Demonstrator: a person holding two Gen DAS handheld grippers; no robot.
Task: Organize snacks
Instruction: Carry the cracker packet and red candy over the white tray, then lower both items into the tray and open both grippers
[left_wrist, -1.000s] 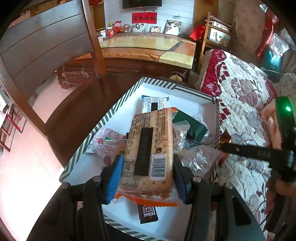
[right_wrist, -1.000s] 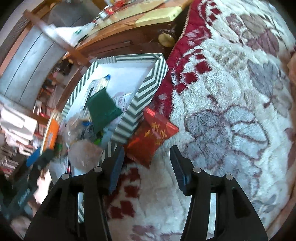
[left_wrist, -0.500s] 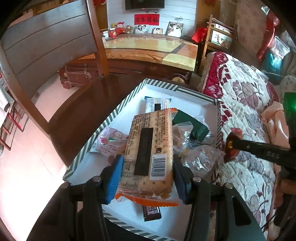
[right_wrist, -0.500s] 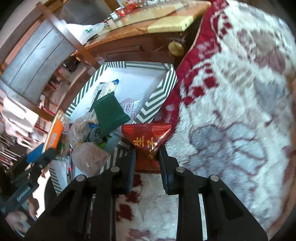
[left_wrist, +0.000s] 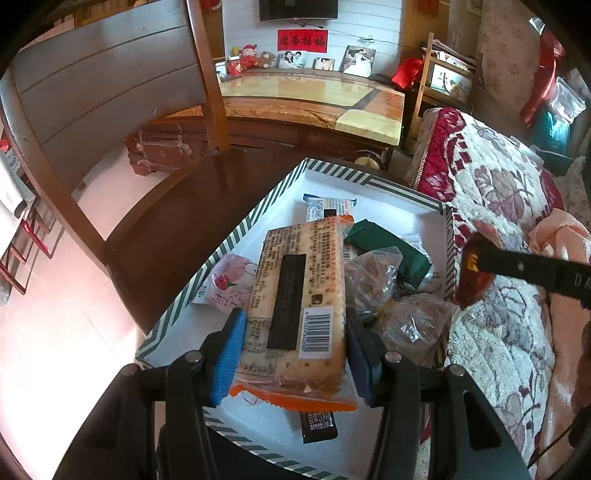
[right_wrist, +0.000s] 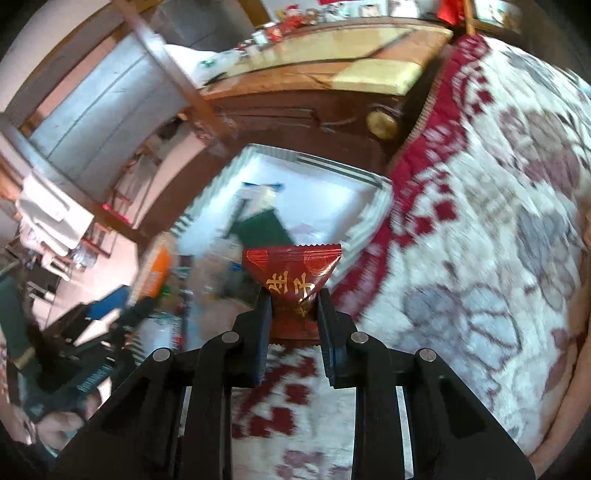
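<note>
Over the striped box (left_wrist: 258, 216), several snacks already lie inside; a cracker pack (left_wrist: 299, 295) is clamped in left fingers (left_wrist: 231, 347), a red packet (right_wrist: 293, 284) pinched in right fingers (right_wrist: 327, 325); both judged unplaced.

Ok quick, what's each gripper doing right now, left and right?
Left gripper: closed on the cracker pack, over the striped box.
Right gripper: shut on the red snack packet.

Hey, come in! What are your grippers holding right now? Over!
Left gripper shut on cracker pack, above striped box. Right gripper shut on red snack packet. Nothing in the way.
</note>
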